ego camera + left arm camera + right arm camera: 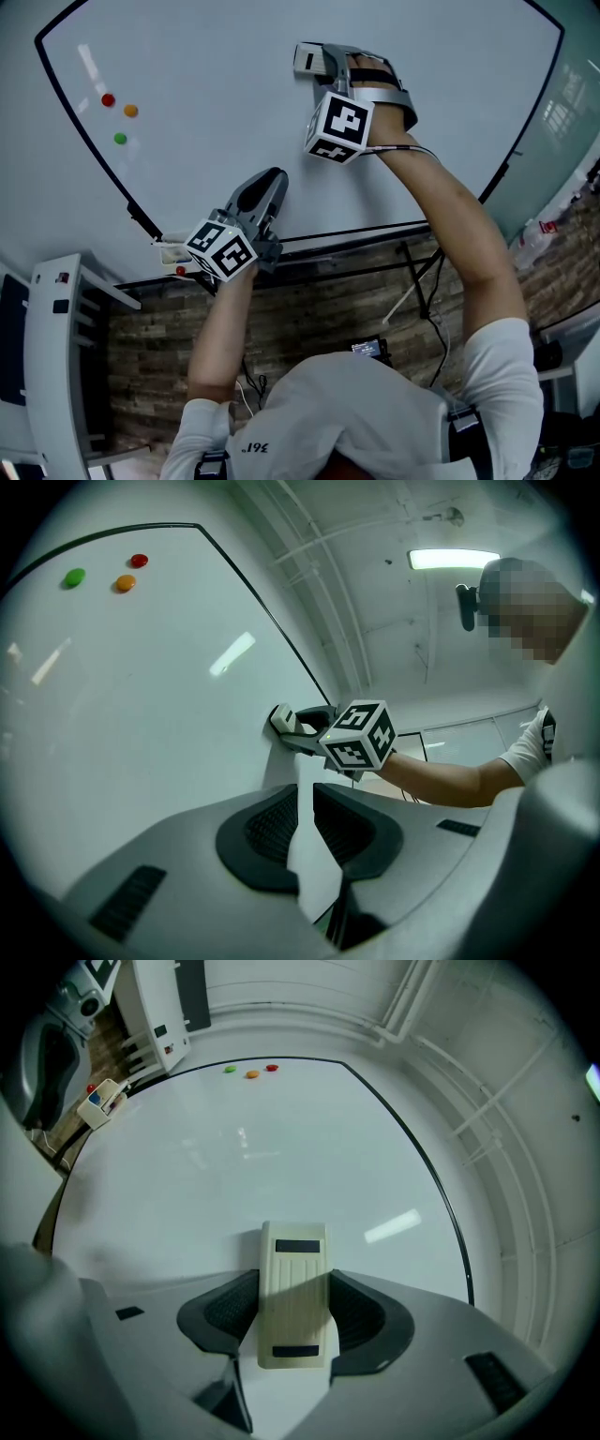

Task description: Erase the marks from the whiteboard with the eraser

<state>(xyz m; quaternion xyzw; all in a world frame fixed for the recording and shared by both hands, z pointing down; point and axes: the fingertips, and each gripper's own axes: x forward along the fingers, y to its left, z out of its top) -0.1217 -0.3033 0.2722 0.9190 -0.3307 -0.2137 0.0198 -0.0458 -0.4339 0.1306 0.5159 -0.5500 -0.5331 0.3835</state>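
Right tool [295,1309] pinches the cream plastic oblong eraser [293,1288] across its width, both jaws tight on its long sides. The eraser lies flat against the large white black-framed whiteboard [234,94], high on its surface, well apart from the frame.

Left tool [261,199] hovers near the board's lower edge, its jaws only slightly apart with nothing between them. Whether it touches the board I cannot tell.

Risks, as I judge them: the grip is only a side pinch, so a hard press or a fast sweep could twist the eraser out and drop it. A tilted eraser would wipe with one edge only. A wide stroke toward the corner could knock the magnets loose. Pressing on a board that seems to stand on a frame might rock it.

Count: two tools, one eraser, one whiteboard, three round magnets, namely red [108,99], orange [130,111] and green [120,139]. Pen marks visible on the board: none.
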